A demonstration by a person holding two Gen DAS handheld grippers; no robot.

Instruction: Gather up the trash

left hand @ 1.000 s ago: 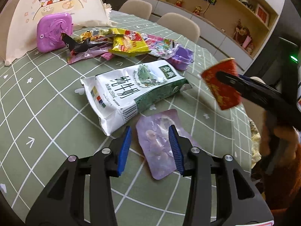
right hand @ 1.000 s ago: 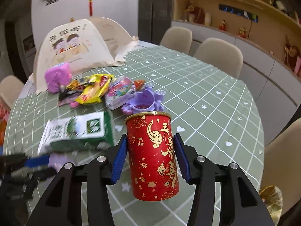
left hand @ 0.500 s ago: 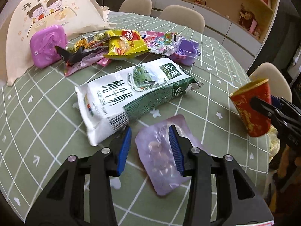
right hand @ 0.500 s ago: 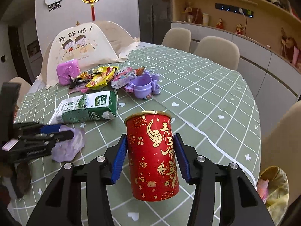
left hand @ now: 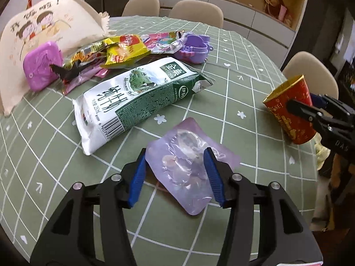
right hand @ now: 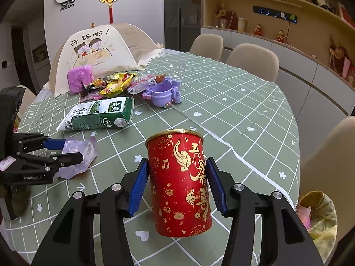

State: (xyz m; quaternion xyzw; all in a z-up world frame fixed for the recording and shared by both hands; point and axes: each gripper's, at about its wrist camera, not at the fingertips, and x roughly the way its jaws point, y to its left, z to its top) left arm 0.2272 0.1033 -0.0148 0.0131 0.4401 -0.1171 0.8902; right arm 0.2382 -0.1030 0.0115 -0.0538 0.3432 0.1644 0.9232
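A clear purple pouch (left hand: pixel 184 161) lies on the green checked table (left hand: pixel 233 71). My left gripper (left hand: pixel 175 177) straddles the pouch; its jaws are opening and the pads do not press it. The right wrist view shows that left gripper (right hand: pixel 71 150) around the crumpled pouch (right hand: pixel 87 153). My right gripper (right hand: pixel 177 177) holds a red can with gold print (right hand: pixel 179 181) upright above the table; its jaws are opening while the pads still touch the can. In the left wrist view the can (left hand: pixel 295 130) hangs tilted at the table's right edge.
A flattened green and white milk carton (left hand: pixel 133 97) lies beyond the pouch. Behind it are several snack wrappers (left hand: pixel 124 48), a purple toy cup (left hand: pixel 195 48), a pink box (left hand: pixel 42 64) and a cloth food cover (left hand: pixel 44 28). A yellowish trash bag (right hand: pixel 317 212) sits below the table edge.
The left jaws have spread wider around the pouch and the wrist has rolled. The right gripper has carried the red can lower, toward the table's right edge.
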